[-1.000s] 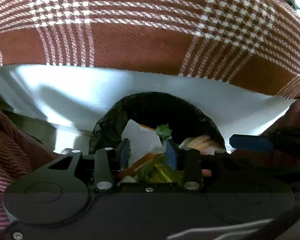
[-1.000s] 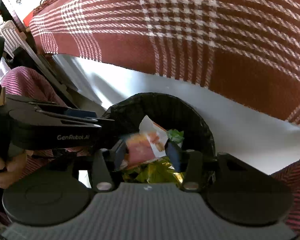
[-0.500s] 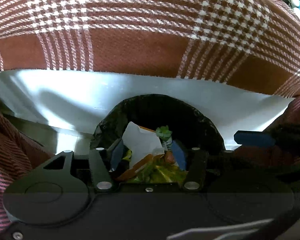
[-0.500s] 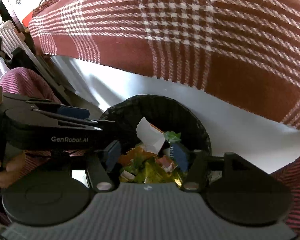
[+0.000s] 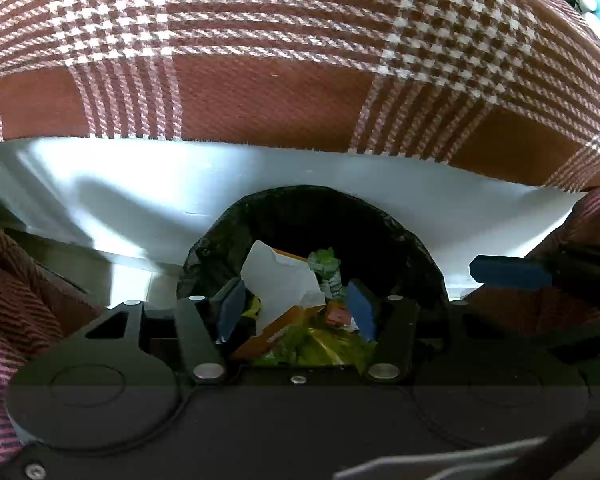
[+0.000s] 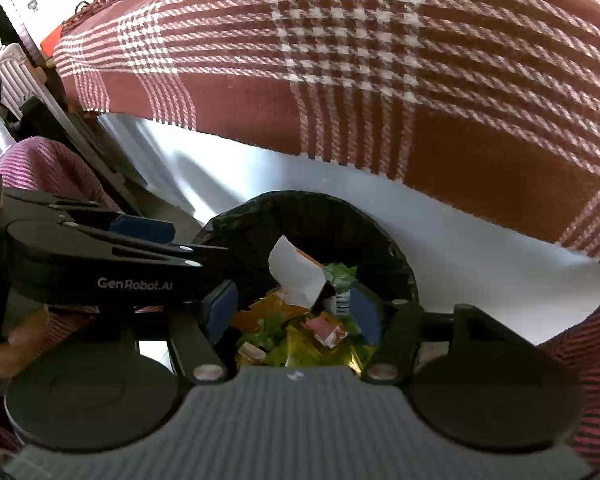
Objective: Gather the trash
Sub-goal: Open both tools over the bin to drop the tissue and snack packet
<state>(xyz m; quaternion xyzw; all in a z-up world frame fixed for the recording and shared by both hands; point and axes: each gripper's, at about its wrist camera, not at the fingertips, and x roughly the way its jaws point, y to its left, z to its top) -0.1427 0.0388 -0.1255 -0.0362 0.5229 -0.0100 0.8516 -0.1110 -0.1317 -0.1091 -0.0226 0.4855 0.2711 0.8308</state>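
Observation:
A bin lined with a black bag (image 5: 312, 216) (image 6: 312, 216) stands below both grippers. Inside lie several wrappers: a white paper scrap (image 5: 278, 280) (image 6: 296, 272), green, yellow and orange pieces, and a small red-pink wrapper (image 6: 326, 330). My left gripper (image 5: 296, 308) hangs open over the bin with nothing between its blue pads. My right gripper (image 6: 292, 312) is open too, directly above the trash. In the right wrist view the left gripper (image 6: 140, 236) reaches in from the left. A blue pad of the right gripper's finger (image 5: 508, 270) shows at the right of the left wrist view.
A table edge draped with a brown-and-white plaid cloth (image 5: 284, 60) (image 6: 360, 60) overhangs a white panel (image 5: 140, 196) behind the bin. A person's pink striped sleeves (image 6: 48, 168) and a hand (image 6: 0, 348) sit at the sides. A white radiator (image 6: 12, 76) stands far left.
My right gripper opened and the red-pink wrapper it held dropped into the bin. My left gripper's jaws spread wider. Both stayed over the bin.

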